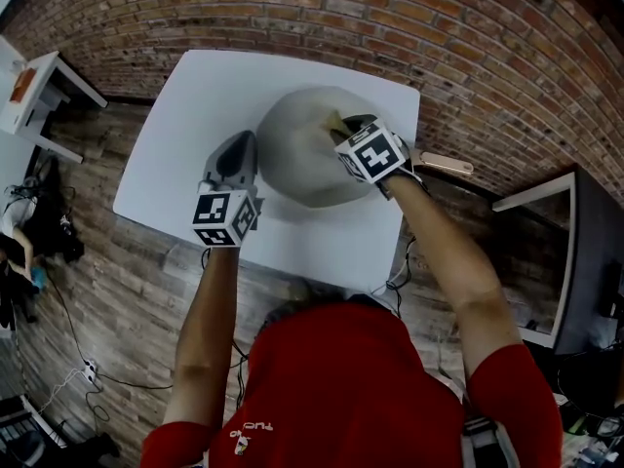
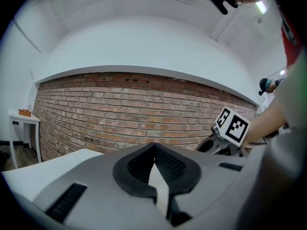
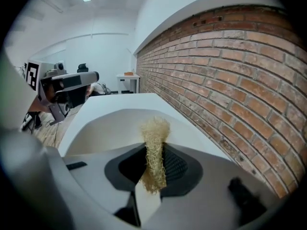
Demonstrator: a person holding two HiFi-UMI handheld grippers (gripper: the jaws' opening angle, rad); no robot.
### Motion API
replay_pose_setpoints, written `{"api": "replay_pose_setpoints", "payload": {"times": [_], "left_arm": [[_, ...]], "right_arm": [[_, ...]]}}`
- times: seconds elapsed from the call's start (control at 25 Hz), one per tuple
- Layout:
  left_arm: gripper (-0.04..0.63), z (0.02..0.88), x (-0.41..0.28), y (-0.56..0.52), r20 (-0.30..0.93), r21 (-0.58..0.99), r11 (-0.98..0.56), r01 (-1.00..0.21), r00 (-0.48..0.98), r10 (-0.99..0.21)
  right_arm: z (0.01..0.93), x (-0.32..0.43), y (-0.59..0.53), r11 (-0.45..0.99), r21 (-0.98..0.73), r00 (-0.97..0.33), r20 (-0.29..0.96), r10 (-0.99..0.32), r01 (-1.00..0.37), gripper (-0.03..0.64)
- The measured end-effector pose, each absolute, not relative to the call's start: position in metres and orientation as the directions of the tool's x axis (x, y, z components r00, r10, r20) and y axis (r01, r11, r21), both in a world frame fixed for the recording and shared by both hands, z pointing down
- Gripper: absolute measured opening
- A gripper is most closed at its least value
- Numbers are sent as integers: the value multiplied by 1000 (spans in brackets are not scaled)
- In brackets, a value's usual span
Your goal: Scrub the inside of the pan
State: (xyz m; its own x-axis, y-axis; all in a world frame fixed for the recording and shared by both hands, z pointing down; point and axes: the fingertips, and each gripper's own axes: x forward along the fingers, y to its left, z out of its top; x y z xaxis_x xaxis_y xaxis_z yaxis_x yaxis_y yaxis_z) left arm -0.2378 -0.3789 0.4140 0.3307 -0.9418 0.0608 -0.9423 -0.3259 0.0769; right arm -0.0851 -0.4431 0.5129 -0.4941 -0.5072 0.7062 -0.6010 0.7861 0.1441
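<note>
one round, smooth grey pan (image 1: 297, 159) mid-way on a flat white desk (image 1: 185, 115), pale handle (image 1: 444, 164) poking out right. two tools: right tool (image 3: 154, 169) clamped on a single tuft of coarse, straw-coloured scrubber (image 3: 154, 145), over the pan's far right part; left tool (image 2: 154, 162) with jaws pressed together, nothing between, just beside the pan's left rim. rough red brick wall (image 1: 390, 27) at the far side.

Pan (image 1: 307, 154) sits mid on table (image 1: 195, 105), handle (image 1: 447, 165) out to the rt, brick wall (image 1: 439, 27) behind. L gripper (image 1: 241, 142) just beside pan's left rim — R gripper (image 1: 343, 125) over pan's rt part w/ scrubber (image 3: 154, 133) between its jaws.
</note>
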Motion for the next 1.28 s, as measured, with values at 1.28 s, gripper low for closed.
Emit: {"api": "replay_pose_setpoints", "payload": {"times": [1.28], "left_arm": [[14, 418, -219, -376, 70, 79, -333, -940, 339, -938]], "right_arm": [[518, -54, -410, 811, 172, -483, 728, -487, -559, 87]]}}
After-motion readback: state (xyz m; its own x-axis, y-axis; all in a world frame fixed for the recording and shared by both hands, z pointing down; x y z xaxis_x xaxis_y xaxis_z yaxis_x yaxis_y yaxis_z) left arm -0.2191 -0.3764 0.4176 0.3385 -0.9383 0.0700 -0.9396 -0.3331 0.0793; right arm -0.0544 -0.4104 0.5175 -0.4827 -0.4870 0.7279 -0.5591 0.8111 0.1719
